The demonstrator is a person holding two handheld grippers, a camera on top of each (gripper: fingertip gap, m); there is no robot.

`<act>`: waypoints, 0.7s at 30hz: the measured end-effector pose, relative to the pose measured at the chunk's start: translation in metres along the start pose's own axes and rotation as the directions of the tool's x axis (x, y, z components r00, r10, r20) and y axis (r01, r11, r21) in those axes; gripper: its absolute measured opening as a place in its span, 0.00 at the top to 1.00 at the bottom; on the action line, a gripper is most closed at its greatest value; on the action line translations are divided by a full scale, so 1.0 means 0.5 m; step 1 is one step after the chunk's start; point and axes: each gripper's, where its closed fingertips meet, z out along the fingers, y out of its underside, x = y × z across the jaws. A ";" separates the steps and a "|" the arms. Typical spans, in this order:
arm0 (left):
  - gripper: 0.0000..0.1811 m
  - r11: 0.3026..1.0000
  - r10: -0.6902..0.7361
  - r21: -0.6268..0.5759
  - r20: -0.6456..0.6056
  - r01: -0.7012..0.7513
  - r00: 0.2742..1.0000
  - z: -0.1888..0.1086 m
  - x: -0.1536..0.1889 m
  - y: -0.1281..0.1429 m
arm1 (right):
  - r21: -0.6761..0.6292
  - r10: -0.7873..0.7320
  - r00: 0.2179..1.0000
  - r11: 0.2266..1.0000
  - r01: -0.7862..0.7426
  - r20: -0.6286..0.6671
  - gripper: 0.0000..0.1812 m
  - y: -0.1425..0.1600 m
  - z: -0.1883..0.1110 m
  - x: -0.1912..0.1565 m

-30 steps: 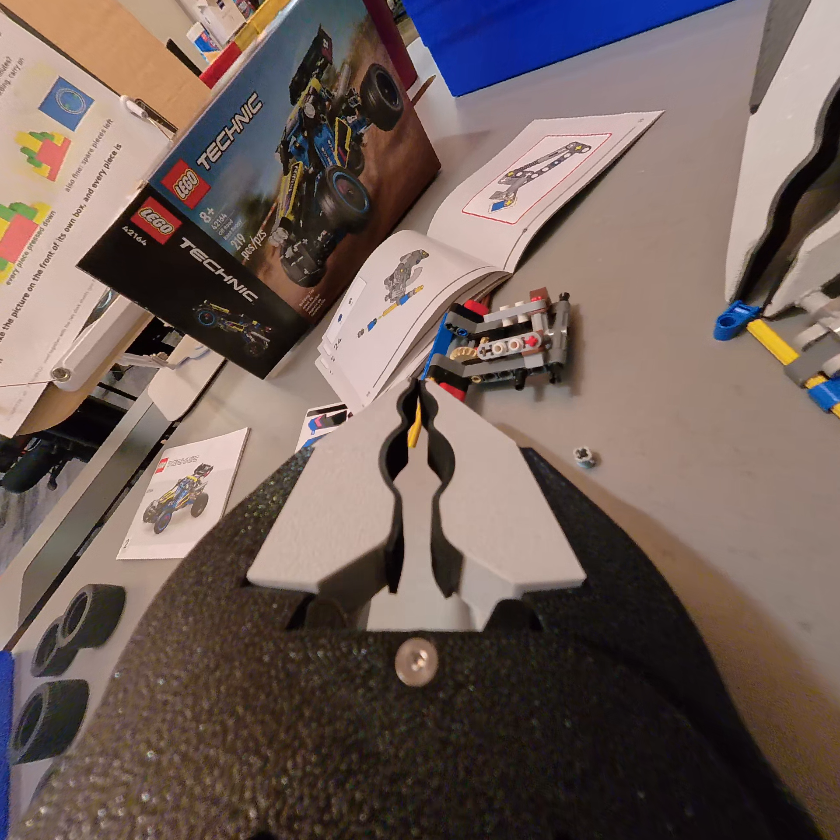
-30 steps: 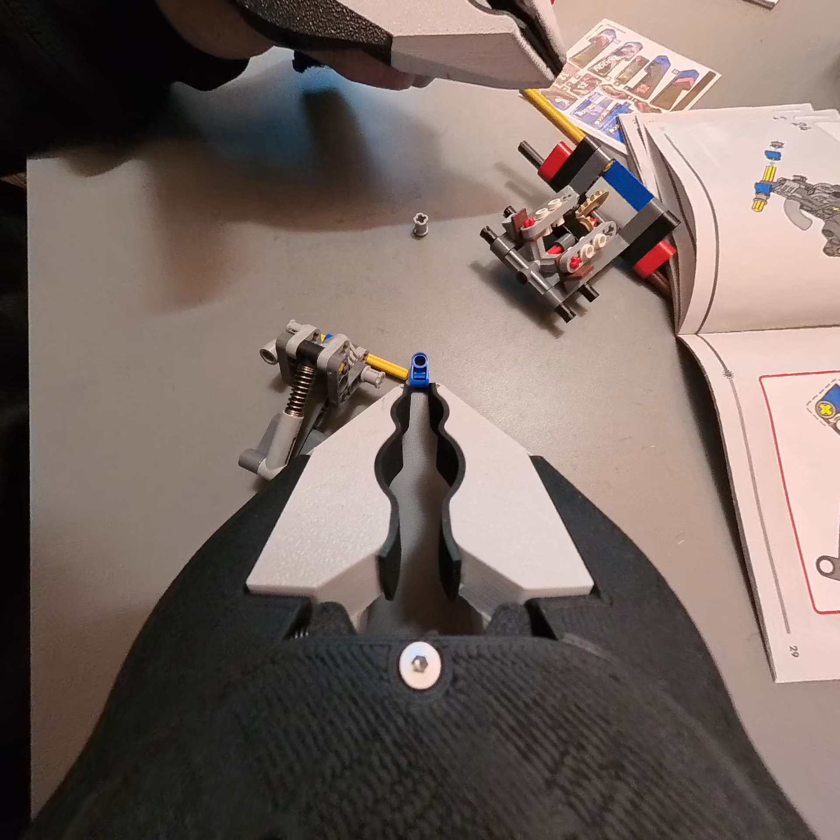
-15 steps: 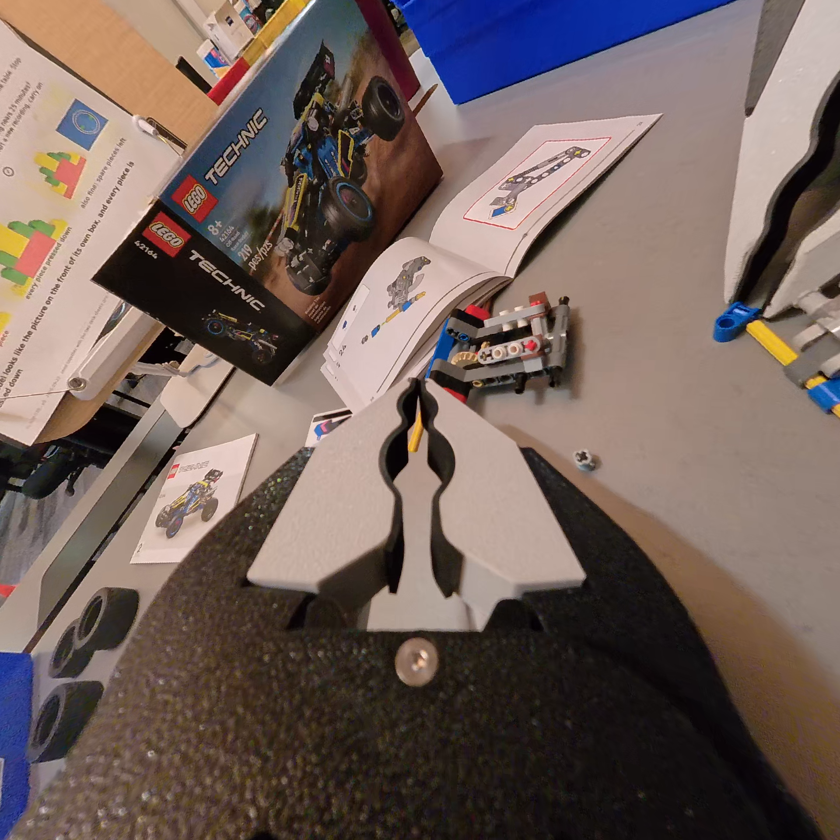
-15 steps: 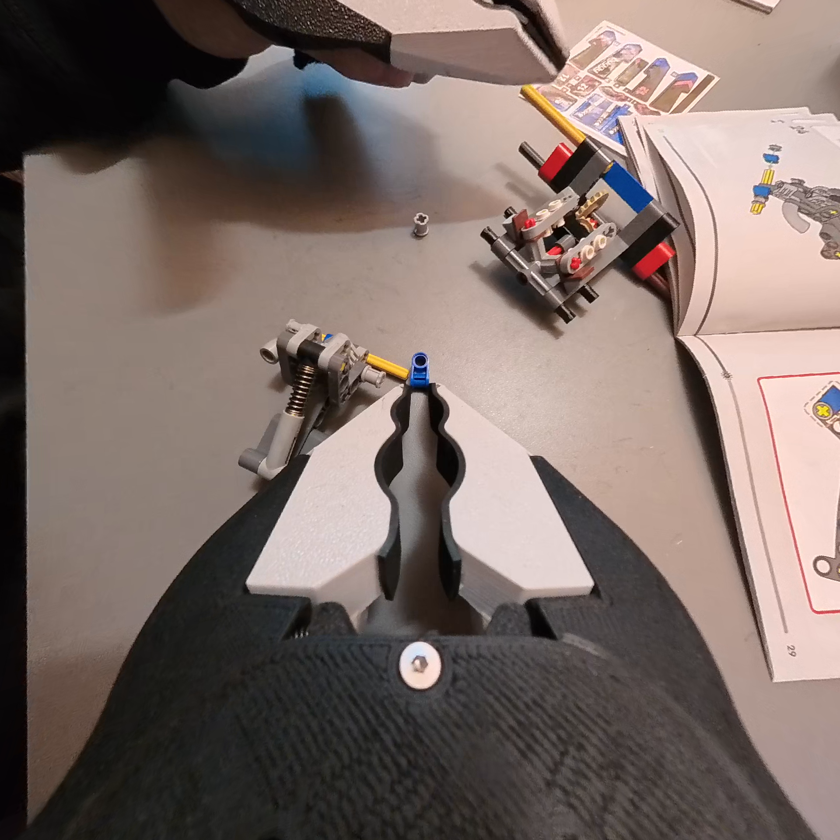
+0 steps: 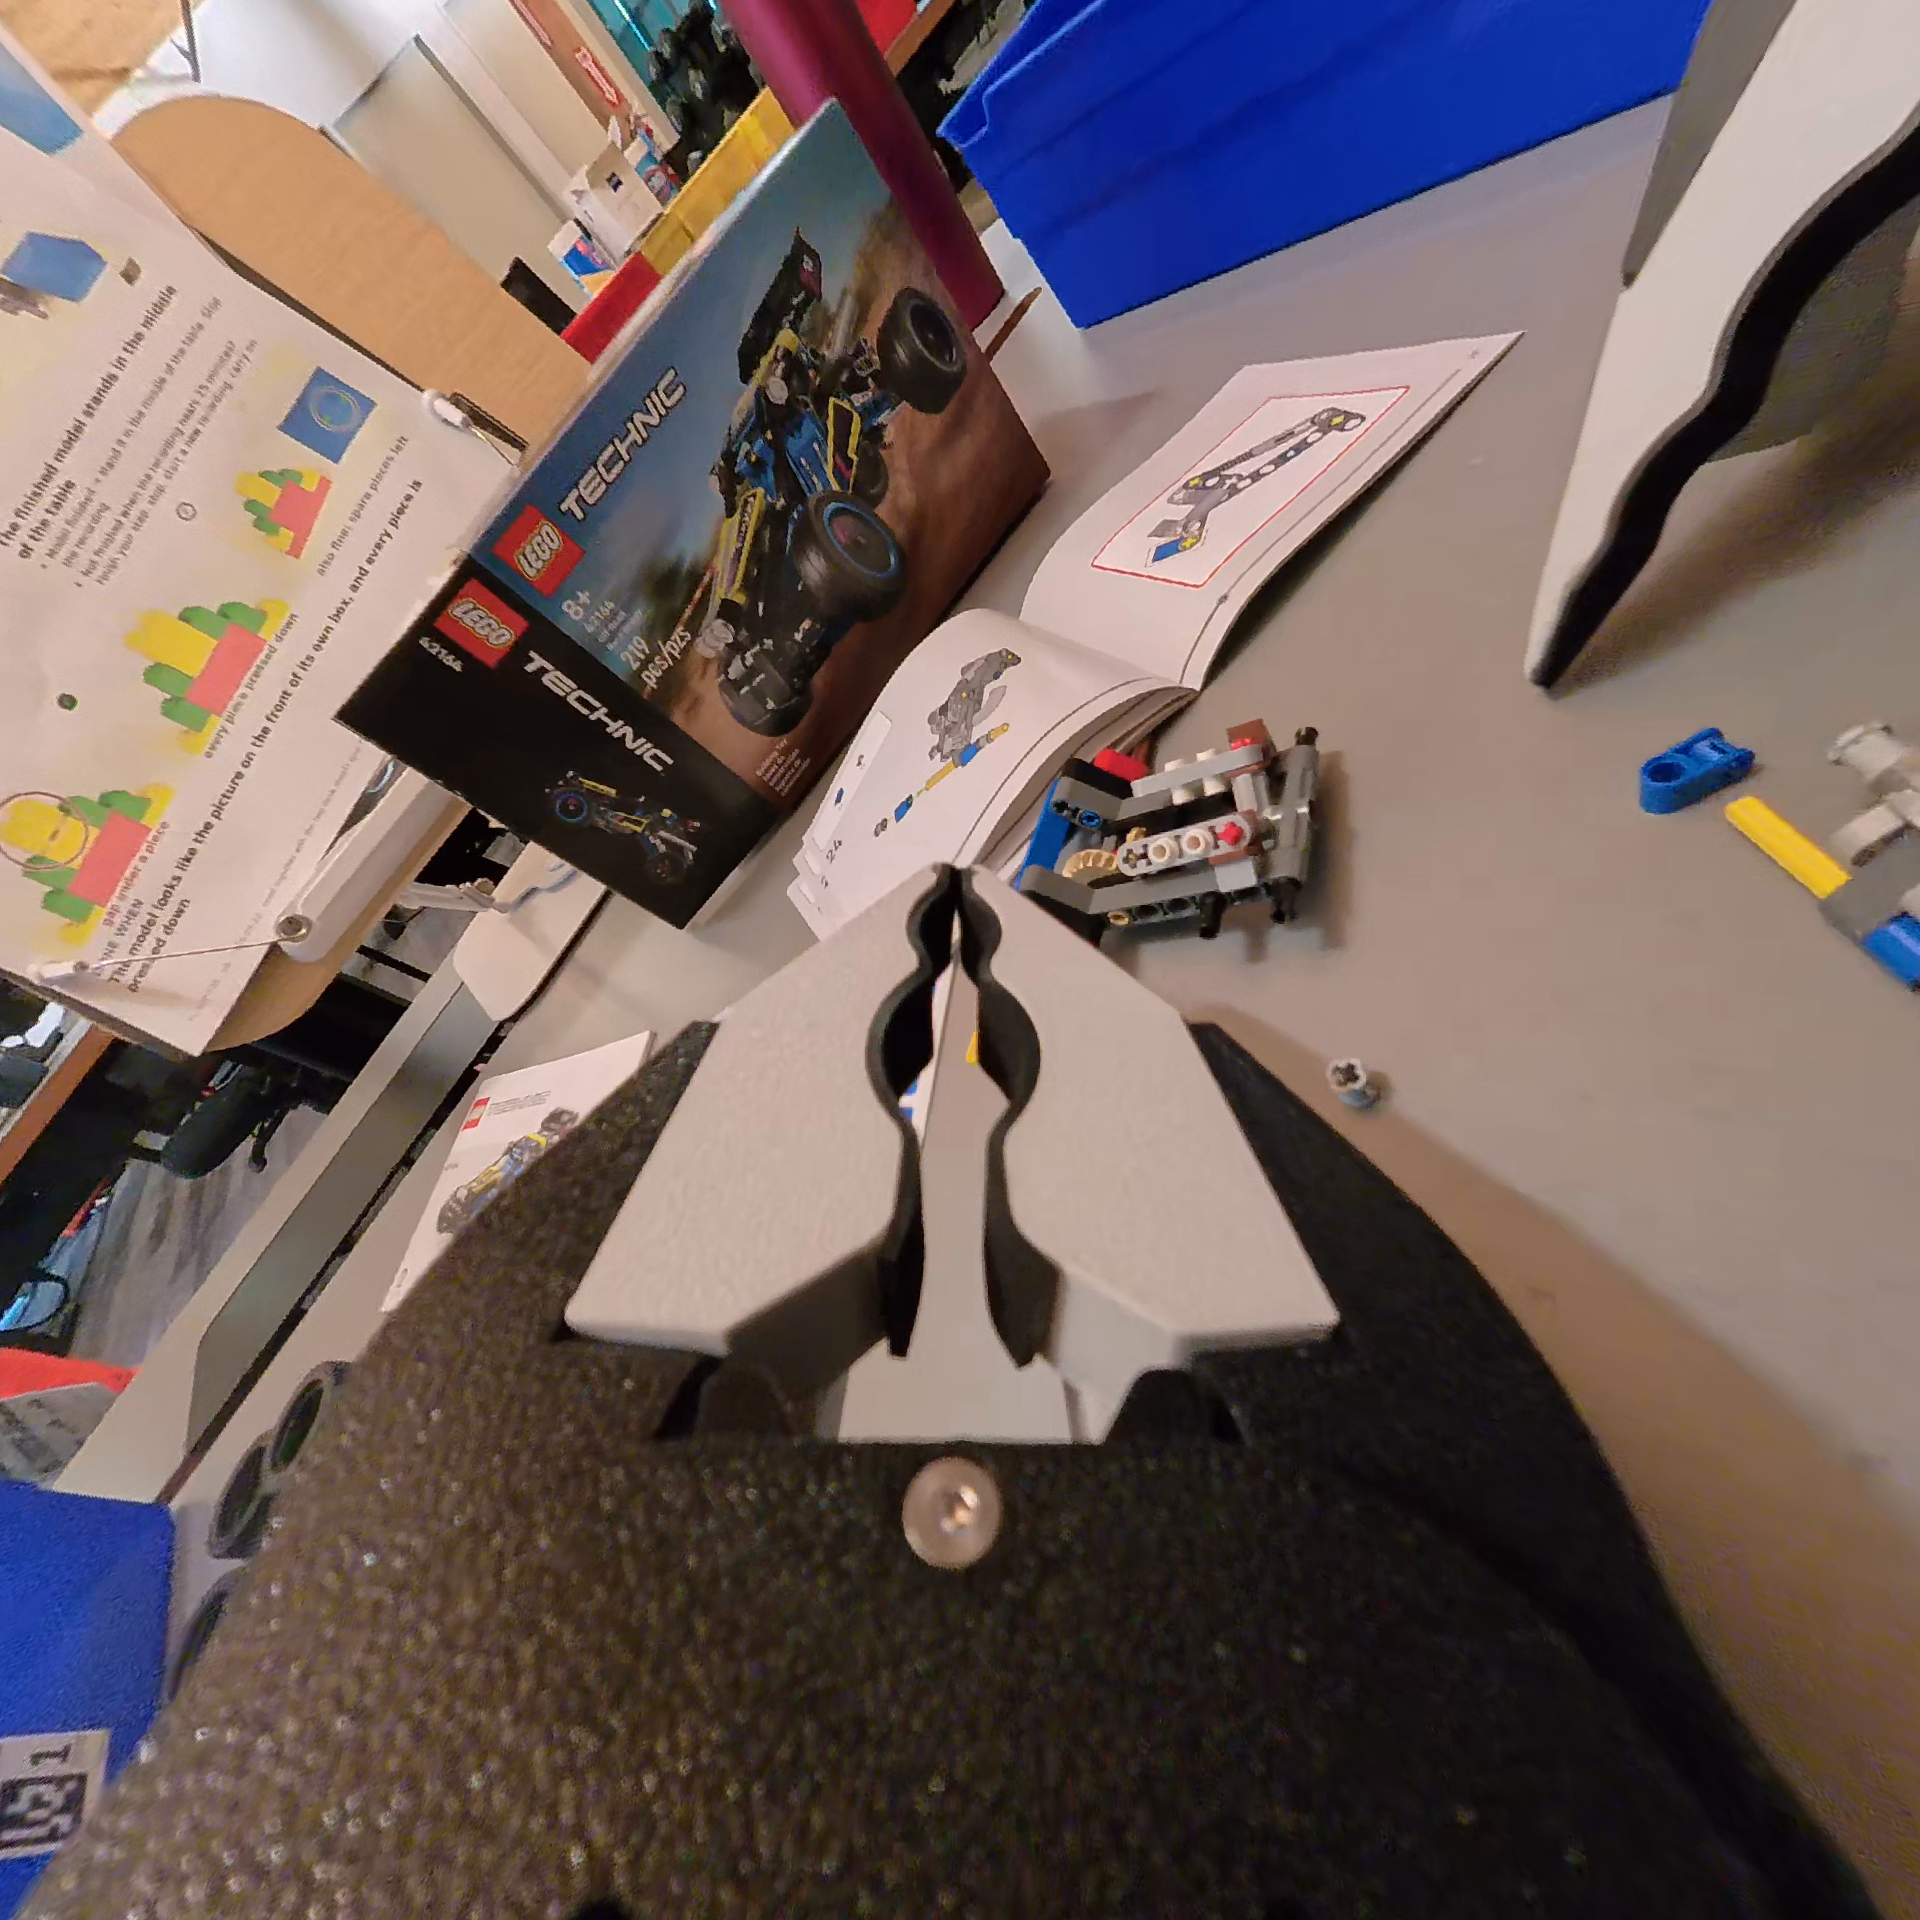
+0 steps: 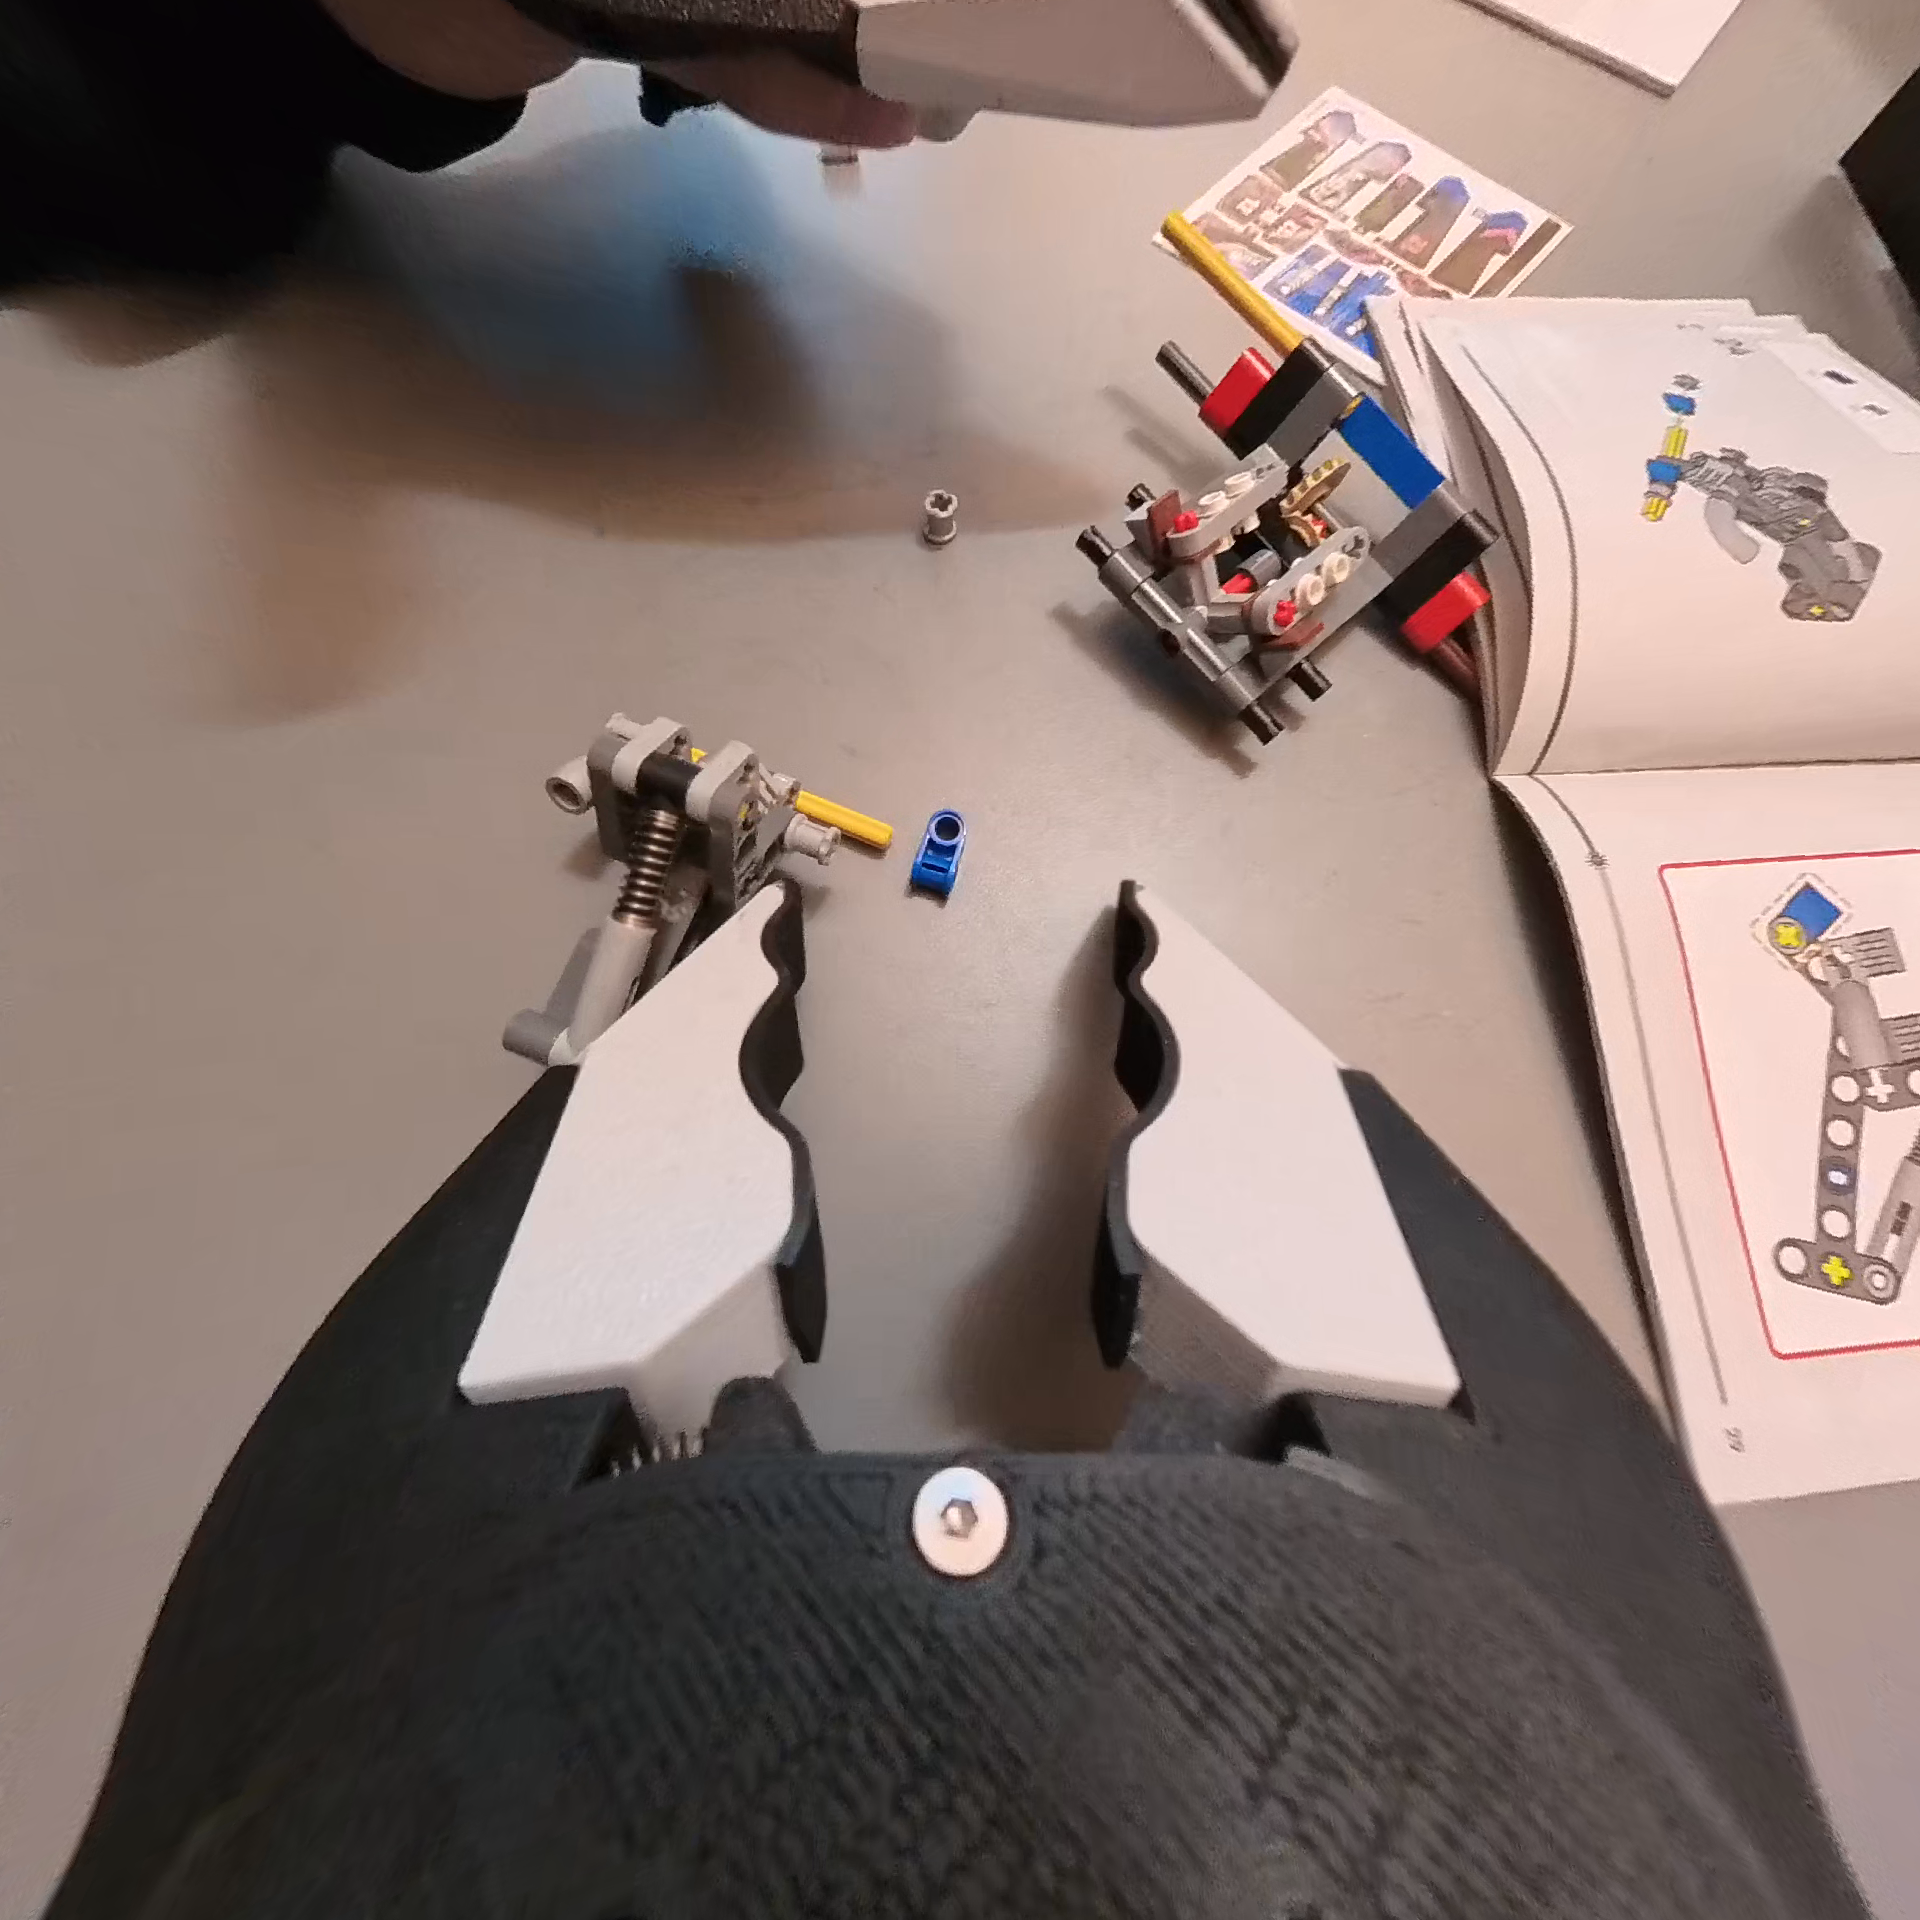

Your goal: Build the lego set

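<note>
My right gripper (image 6: 956, 896) is open and empty just above the table. A small blue connector (image 6: 938, 852) lies loose in front of its fingertips, next to the yellow axle (image 6: 844, 819) of a grey spring assembly (image 6: 675, 821). The left wrist view shows the connector (image 5: 1694, 769) and the axle (image 5: 1782, 860) at far right, under a right gripper finger (image 5: 1714, 364). My left gripper (image 5: 956, 883) is shut with nothing seen in it, above the table; it also shows in the right wrist view (image 6: 1039, 62). A grey, blue and red chassis (image 6: 1288, 540) sits by the booklet.
An open instruction booklet (image 6: 1662, 540) lies at the right, a sticker sheet (image 6: 1371, 234) behind it. A small grey bush (image 6: 938, 516) lies loose. The set's box (image 5: 727, 540), a blue bin (image 5: 1299, 135), a small leaflet (image 5: 520, 1132) and black tyres (image 5: 249, 1475) are also in the left wrist view.
My right gripper has opened and let go of the blue connector, which now lies on the table, and it has drawn back. My left gripper has shifted a little, still shut.
</note>
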 end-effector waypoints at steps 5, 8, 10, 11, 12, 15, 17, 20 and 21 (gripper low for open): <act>1.00 1.000 0.010 0.020 0.025 -0.011 1.000 -0.004 -0.008 -0.007 | 0.076 0.026 0.998 0.997 -0.022 -0.060 0.66 -0.007 -0.028 0.026; 1.00 1.000 0.005 0.022 0.034 -0.006 0.999 -0.006 -0.013 -0.007 | 0.114 0.184 0.961 0.980 -0.163 -0.205 0.59 0.007 -0.056 0.088; 1.00 1.000 0.002 0.025 0.040 -0.003 0.999 -0.007 -0.015 -0.007 | 0.132 0.351 0.883 0.936 -0.325 -0.311 0.51 0.036 -0.078 0.135; 1.00 1.000 0.000 0.024 0.043 -0.002 0.999 -0.008 -0.017 -0.007 | 0.158 0.418 0.842 0.908 -0.388 -0.341 0.48 0.044 -0.088 0.152; 1.00 1.000 -0.002 0.025 0.046 0.001 0.999 -0.008 -0.018 -0.007 | 0.198 0.471 0.809 0.882 -0.427 -0.353 0.45 0.044 -0.098 0.164; 1.00 1.000 -0.005 0.027 0.048 0.003 0.999 -0.009 -0.019 -0.008 | 0.332 0.575 0.743 0.814 -0.477 -0.342 0.43 0.024 -0.131 0.187; 1.00 1.000 -0.005 0.026 0.046 0.004 0.999 -0.008 -0.019 -0.008 | 0.373 0.596 0.705 0.799 -0.472 -0.385 0.46 0.028 -0.149 0.207; 1.00 1.000 -0.002 0.026 0.044 0.001 0.999 -0.008 -0.017 -0.009 | 0.329 0.560 0.693 0.828 -0.453 -0.455 0.47 0.053 -0.151 0.219; 1.00 1.000 0.000 0.026 0.044 -0.001 0.999 -0.008 -0.017 -0.009 | 0.305 0.548 0.695 0.837 -0.455 -0.466 0.50 0.059 -0.149 0.218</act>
